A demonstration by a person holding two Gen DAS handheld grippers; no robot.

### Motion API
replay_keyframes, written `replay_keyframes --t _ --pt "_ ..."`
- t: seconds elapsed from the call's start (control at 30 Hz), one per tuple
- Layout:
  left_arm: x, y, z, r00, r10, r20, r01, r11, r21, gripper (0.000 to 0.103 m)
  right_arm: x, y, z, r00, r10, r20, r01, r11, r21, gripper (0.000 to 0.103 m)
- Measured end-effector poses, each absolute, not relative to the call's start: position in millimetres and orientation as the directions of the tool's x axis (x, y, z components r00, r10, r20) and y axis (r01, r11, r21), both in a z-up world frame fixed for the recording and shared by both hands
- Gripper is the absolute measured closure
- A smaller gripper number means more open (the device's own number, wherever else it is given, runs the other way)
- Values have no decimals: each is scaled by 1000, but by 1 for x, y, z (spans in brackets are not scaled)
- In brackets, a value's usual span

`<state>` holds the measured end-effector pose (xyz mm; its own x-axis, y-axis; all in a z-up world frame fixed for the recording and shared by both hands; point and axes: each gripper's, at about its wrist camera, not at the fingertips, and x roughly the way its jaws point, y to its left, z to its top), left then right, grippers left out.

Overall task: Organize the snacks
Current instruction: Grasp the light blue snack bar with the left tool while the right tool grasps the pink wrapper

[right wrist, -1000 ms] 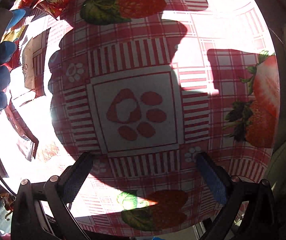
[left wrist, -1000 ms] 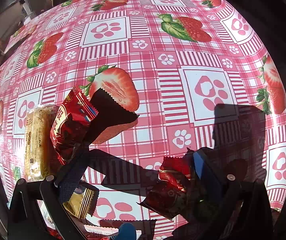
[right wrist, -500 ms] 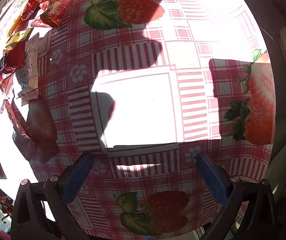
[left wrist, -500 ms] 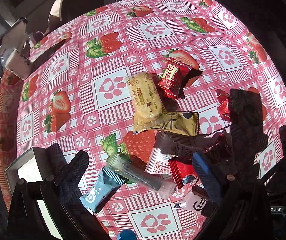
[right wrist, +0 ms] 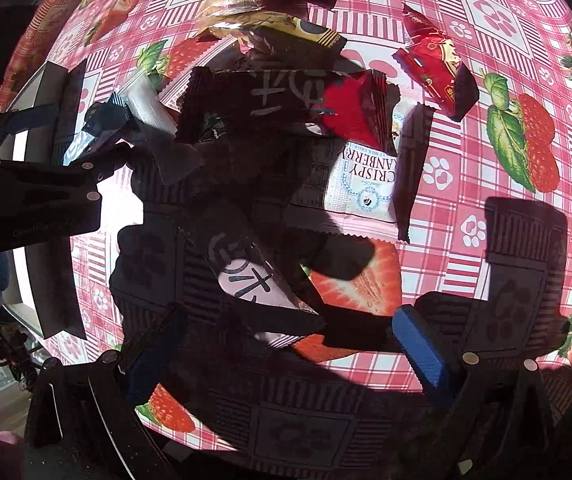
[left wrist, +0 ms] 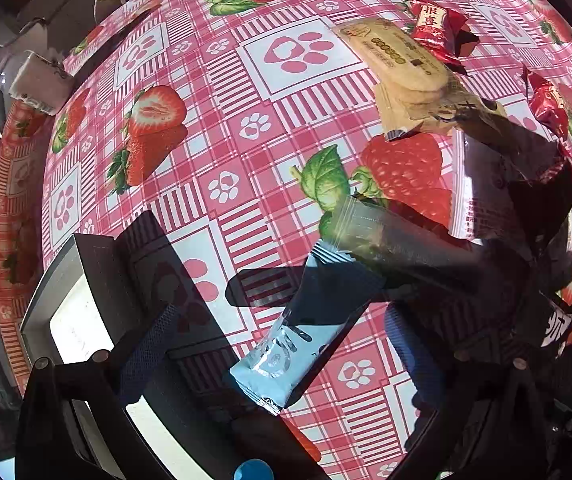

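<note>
Snacks (right wrist: 366, 176) heaped on tablecloth (left wrist: 286, 92)

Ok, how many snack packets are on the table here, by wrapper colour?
Red foil packets: 3
Yellow or beige plastic packets: 2
Dark brown packet: 1
White printed packet: 1
Pink packet: 1
Clear long plastic packet: 1
Light blue packet: 1
Total: 10

Pink strawberry-and-paw checked tablecloth (left wrist: 222, 80), light-blue snack packet (left wrist: 286, 356), red wrappers (left wrist: 434, 26).
</note>
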<state>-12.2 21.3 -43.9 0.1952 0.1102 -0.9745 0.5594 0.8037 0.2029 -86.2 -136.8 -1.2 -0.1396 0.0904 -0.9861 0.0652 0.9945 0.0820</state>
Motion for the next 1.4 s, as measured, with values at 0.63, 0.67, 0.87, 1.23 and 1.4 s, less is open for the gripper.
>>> replay_keyframes --t 0.63,0.67,0.87,1.23,1.4 --pt "10 44 -51 32 11 -999 469 883 24 0 -53 -119 -34 -220 -51 -974 3 999 -53 0" --pt "9 42 -51 16 15 -1000 480 877 21 0 -43 -120 -36 -224 -51 -973 10 998 -55 0" --pt "-2 40 -51 4 22 -1000 485 874 22 1 -26 -114 -25 -215 -31 -976 35 999 -39 4" --pt "-4 40 -52 9 17 -1000 484 875 20 0 -29 -85 -25 -223 -42 -974 -1 999 -43 1" --pt "-2 41 -52 8 18 -1000 483 875 20 0 -33 -79 -31 -225 -44 -973 1 999 -46 1"
